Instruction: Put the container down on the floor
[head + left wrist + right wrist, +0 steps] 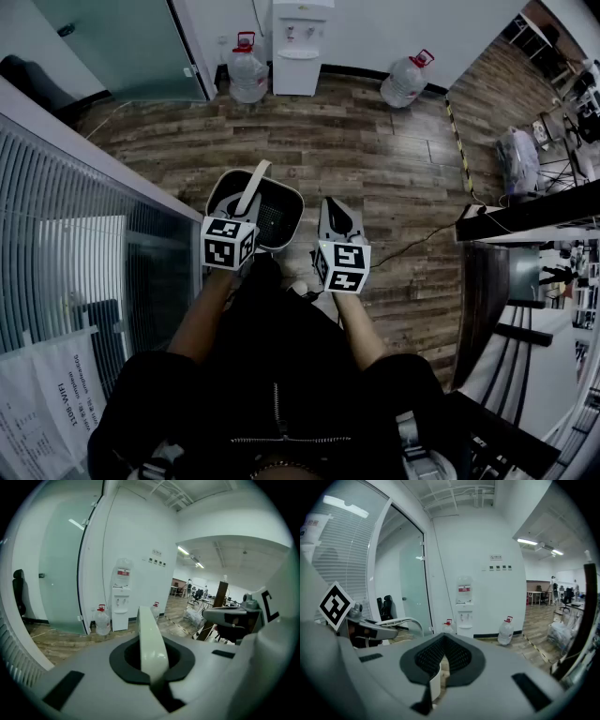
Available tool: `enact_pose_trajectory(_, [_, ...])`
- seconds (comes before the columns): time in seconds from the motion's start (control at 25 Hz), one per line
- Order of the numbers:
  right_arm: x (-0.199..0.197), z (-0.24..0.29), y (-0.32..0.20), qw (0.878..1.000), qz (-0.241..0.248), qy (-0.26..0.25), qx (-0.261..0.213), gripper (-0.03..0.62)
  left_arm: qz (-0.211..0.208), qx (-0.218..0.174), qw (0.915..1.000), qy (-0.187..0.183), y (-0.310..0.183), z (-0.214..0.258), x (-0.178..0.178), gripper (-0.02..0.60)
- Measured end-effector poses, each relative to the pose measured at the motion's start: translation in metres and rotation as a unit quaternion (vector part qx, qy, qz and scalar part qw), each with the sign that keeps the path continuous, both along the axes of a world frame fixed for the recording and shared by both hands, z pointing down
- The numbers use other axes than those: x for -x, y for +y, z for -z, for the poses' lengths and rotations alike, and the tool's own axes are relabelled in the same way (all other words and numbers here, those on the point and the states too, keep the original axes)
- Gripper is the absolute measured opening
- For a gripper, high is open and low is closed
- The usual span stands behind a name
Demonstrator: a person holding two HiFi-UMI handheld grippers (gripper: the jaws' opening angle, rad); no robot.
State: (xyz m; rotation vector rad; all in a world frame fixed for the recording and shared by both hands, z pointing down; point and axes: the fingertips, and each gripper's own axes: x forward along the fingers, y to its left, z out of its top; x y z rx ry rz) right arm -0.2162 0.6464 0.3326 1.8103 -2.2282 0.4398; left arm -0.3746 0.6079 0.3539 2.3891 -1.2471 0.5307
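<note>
The container is a white-rimmed bin with a dark inside, seen from above just ahead of the person's legs. Its cream handle rises over it. My left gripper is shut on that handle, and the handle runs forward between the jaws in the left gripper view. I cannot tell whether the bin touches the wooden floor. To its right, my right gripper is shut with nothing in it, and the right gripper points at the far wall.
A water dispenser stands at the far wall between two water bottles. A glass partition with blinds runs along the left. At the right are a black desk, a wrapped bag and a cable.
</note>
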Motion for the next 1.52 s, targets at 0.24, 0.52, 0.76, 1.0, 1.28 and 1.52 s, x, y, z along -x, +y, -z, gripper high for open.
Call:
enact_pose_trajectory(0.24, [0.012,0.008,-0.005,0.999,0.018,-0.029,-0.006,0.009,-0.001,0.003,1.0000,-0.003,0.000,-0.003,-0.002,0.012])
enact_pose_trajectory(0.52, [0.012,0.001,-0.008,1.000,0.022,-0.017,-0.004,0.011,-0.003,0.007,1.0000,-0.003,-0.009,-0.008,-0.010,0.012])
enact_pose_trajectory(0.76, [-0.004,-0.008,-0.048,1.000,0.013,-0.018,-0.001,0.011,-0.016,0.012,0.9998,-0.002,-0.050,-0.020,-0.032,0.012])
enact_pose_trajectory(1.0, [-0.019,-0.018,-0.123,1.000,-0.003,-0.012,0.008,0.011,-0.034,0.017,0.9993,0.000,-0.118,-0.031,-0.056,0.012])
enact_pose_trajectory(1.28, [-0.034,-0.007,-0.232,0.999,-0.028,-0.007,0.016,0.011,-0.067,0.022,0.9975,0.006,-0.217,-0.029,-0.077,0.012])
enact_pose_trajectory(1.52, [-0.037,-0.009,-0.297,0.998,-0.051,0.005,0.024,0.011,-0.110,0.014,0.9938,-0.005,-0.294,-0.030,-0.083,0.012])
